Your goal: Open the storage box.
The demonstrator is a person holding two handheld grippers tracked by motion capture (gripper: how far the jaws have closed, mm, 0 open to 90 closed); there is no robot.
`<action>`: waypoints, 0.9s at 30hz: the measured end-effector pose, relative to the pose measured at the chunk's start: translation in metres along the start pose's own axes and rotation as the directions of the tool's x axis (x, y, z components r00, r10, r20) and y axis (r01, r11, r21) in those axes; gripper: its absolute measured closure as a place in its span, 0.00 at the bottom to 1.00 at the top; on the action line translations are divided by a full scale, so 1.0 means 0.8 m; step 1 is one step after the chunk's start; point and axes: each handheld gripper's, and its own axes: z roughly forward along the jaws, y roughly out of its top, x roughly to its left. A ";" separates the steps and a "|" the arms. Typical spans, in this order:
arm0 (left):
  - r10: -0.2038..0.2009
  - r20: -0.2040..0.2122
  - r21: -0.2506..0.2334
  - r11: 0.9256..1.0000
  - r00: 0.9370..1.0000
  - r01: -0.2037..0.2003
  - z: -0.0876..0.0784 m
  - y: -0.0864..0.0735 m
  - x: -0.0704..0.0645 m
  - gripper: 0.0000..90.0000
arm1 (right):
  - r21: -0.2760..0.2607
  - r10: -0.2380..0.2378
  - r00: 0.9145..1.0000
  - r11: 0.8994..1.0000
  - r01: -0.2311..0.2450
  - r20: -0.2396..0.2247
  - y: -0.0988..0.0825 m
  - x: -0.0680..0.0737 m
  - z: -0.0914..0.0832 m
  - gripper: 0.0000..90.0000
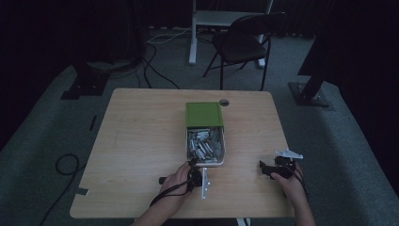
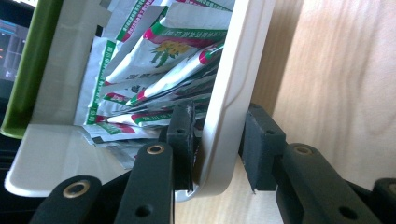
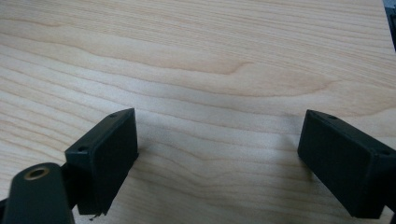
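A green box (image 1: 203, 115) lies mid-table with its white drawer (image 1: 221, 155) pulled out toward me. The drawer is full of green-and-white printed sachets (image 2: 163, 60). My left gripper (image 1: 194, 165) is at the drawer's near left corner. In the left gripper view its jaws (image 2: 217, 140) straddle the drawer's white wall (image 2: 233, 84), one pad inside against the sachets and one outside, shut on that wall. The green sleeve (image 2: 32, 70) is at the far left of that view. My right gripper (image 1: 264, 168) rests near the table's right front, open (image 3: 217, 158) over bare wood.
The wooden table (image 1: 141, 141) has a cable hole (image 1: 224, 102) behind the box. A folding chair (image 1: 244, 42) and a white desk leg (image 1: 193, 37) stand beyond the table. A cable (image 1: 66, 165) loops on the carpet at the left, and a black stand foot (image 1: 308, 92) stands at the right.
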 end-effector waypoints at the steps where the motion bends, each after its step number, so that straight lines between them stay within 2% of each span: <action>1: -0.011 0.000 -0.010 1.000 1.000 0.011 -0.001 0.000 -0.002 0.76 | 0.000 0.000 1.000 1.000 0.000 0.000 0.000 0.000 0.000 0.13; 4: 0.001 0.000 -0.008 1.000 1.000 -0.001 -0.004 -0.001 -0.005 0.76 | -0.001 0.001 1.000 1.000 -0.001 0.000 0.000 0.000 0.000 0.13; 6: -0.011 0.004 -0.009 1.000 1.000 0.011 -0.006 -0.002 -0.005 0.76 | 0.000 0.002 1.000 1.000 -0.002 0.000 0.000 0.000 0.000 0.13; 8: -0.003 0.000 -0.008 1.000 1.000 0.003 -0.008 -0.001 -0.007 0.76 | 0.000 0.002 1.000 1.000 -0.002 0.000 0.000 0.000 0.000 0.13; 27: -0.013 0.011 -0.025 1.000 1.000 0.014 -0.018 0.000 -0.013 0.75 | -0.001 0.001 1.000 1.000 -0.001 0.001 0.000 0.000 0.000 0.13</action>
